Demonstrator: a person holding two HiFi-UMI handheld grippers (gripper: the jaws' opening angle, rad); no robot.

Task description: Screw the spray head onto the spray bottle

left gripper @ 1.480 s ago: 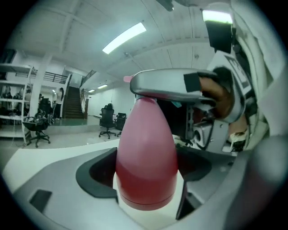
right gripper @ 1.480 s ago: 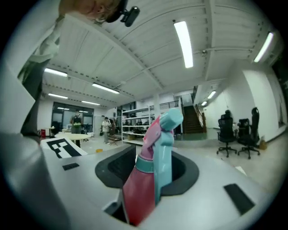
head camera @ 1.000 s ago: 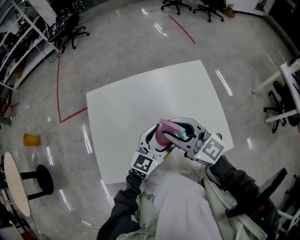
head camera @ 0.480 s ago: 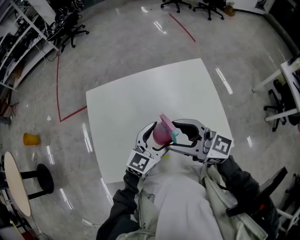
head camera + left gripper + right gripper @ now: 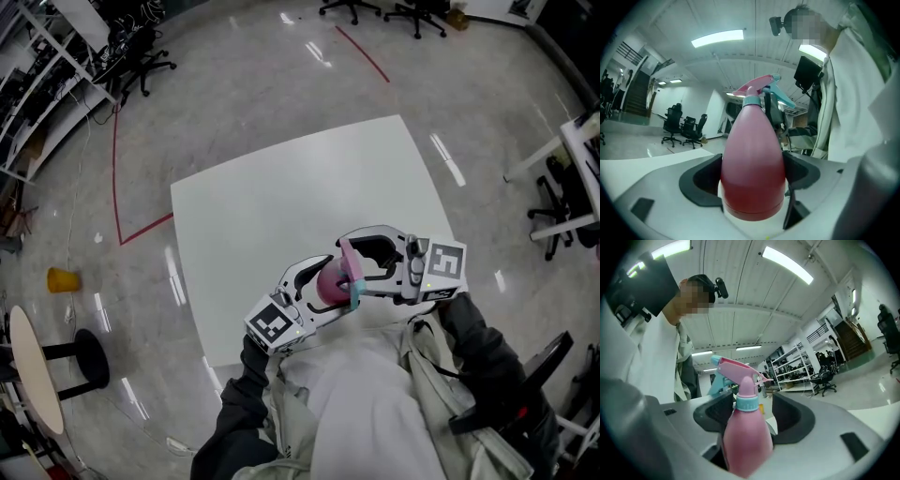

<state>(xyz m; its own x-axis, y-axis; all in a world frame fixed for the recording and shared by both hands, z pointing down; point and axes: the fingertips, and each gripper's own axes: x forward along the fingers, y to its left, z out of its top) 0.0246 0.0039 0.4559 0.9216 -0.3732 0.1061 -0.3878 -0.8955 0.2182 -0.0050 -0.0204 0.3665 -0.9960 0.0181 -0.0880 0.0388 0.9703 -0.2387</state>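
Left hand-held gripper (image 5: 752, 165) clamps spray bottle (image 5: 751, 140); right hand-held gripper (image 5: 753, 411), just opened, flanks it.

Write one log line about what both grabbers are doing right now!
left gripper: shut on pink spray bottle | right gripper: jaws just opened, apart around spray head collar | spray head: sitting on bottle neck

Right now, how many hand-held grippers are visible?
2. The left hand-held gripper clamps the spray bottle by its body; the right hand-held gripper has just opened around its neck.
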